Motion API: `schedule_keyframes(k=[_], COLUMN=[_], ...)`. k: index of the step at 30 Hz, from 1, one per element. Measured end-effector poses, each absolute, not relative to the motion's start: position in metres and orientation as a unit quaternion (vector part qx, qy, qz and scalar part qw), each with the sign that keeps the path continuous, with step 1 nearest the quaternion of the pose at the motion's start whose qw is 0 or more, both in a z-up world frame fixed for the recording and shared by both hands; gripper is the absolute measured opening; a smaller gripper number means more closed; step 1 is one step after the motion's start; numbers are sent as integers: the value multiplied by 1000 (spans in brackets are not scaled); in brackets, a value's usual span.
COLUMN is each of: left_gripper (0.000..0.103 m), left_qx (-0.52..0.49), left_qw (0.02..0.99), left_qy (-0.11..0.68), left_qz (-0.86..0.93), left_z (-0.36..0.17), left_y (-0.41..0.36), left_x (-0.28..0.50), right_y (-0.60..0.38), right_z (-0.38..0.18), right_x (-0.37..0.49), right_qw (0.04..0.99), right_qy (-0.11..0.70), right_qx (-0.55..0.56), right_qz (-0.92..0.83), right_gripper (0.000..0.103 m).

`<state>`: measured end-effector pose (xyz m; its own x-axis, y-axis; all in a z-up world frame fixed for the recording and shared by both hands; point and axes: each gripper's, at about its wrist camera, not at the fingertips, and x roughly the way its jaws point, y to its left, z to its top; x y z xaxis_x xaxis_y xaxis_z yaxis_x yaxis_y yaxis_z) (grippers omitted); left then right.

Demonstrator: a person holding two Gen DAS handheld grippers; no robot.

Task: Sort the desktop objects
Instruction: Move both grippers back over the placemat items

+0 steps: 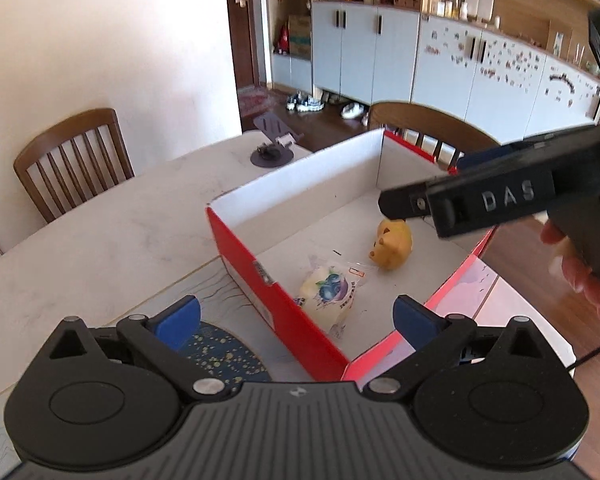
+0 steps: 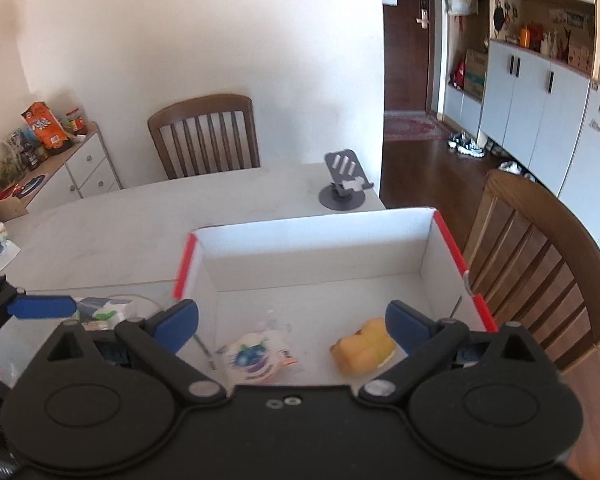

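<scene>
A red cardboard box (image 1: 260,276) with a white inside stands on the pale table. In it lie a snack packet with a blueberry picture (image 1: 330,292) and a yellow animal-shaped toy (image 1: 392,248), apart from each other. My left gripper (image 1: 296,320) is open over the box's near corner, with nothing between its blue pads. My right gripper (image 2: 292,326) is also open and empty, above the packet (image 2: 256,356) and the toy (image 2: 362,348). A hand holds the right gripper, and one of its fingers (image 1: 492,200) reaches over the box's right side.
A dark blue speckled coaster (image 1: 220,352) lies left of the box. A green-and-white packet (image 2: 100,308) sits on the table near a blue pad of the left gripper (image 2: 40,306). A grey phone stand (image 2: 344,184) is at the far edge. Wooden chairs (image 2: 208,136) surround the table.
</scene>
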<state>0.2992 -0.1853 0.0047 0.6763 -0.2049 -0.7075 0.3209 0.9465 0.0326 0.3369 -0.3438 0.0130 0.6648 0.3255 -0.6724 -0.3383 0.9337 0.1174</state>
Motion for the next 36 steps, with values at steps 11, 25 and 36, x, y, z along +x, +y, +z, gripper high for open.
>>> schedule_keyframes(k=[11, 25, 36], left_gripper=[103, 103, 103], left_qx=[36, 20, 25], left_qw=[925, 940, 948], left_qy=[345, 309, 298], left_qz=[-155, -139, -112], left_z=[20, 23, 4], left_y=[-115, -34, 18], left_x=[248, 191, 149], right_y=[-293, -223, -178], right_z=[25, 18, 6], right_x=[273, 221, 195], right_qw=[928, 929, 925], right_qy=[317, 309, 308], right_qx=[-16, -14, -39], right_qz=[193, 204, 219], right_gripper=[100, 97, 97])
